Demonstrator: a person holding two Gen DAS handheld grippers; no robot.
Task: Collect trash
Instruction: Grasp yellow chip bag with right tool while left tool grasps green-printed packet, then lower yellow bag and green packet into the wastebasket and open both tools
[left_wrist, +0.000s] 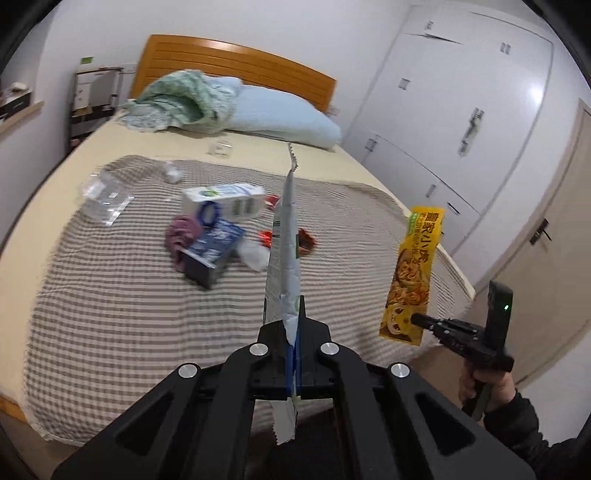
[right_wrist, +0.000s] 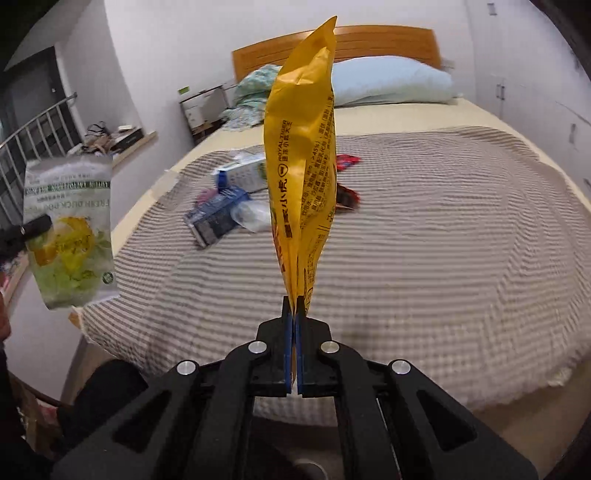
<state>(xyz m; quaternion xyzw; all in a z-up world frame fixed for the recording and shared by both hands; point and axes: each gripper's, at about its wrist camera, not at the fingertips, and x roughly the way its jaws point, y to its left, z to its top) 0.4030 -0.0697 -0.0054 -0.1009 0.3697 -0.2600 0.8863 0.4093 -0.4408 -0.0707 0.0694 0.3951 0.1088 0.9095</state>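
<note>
My left gripper (left_wrist: 294, 314) is shut on a white and green snack wrapper (left_wrist: 285, 236), seen edge-on and held above the bed; the same wrapper (right_wrist: 70, 229) shows flat at the left of the right wrist view. My right gripper (right_wrist: 294, 302) is shut on a yellow snack bag (right_wrist: 301, 155), which stands up from the pads. That yellow bag (left_wrist: 413, 273) and the right gripper (left_wrist: 419, 318) also appear at the right of the left wrist view. More trash lies on the striped blanket (left_wrist: 129, 295): a white carton (left_wrist: 223, 201), a dark blue box (left_wrist: 212, 254), red wrappers (left_wrist: 306, 240) and clear plastic (left_wrist: 105, 197).
The bed has an orange headboard (left_wrist: 236, 66), a blue pillow (left_wrist: 280, 114) and a green cloth (left_wrist: 177, 99). White wardrobe doors (left_wrist: 461, 110) stand at the right, with a door (left_wrist: 546, 258) beside them. A railing (right_wrist: 33, 136) and a cluttered shelf (right_wrist: 110, 138) are at the left.
</note>
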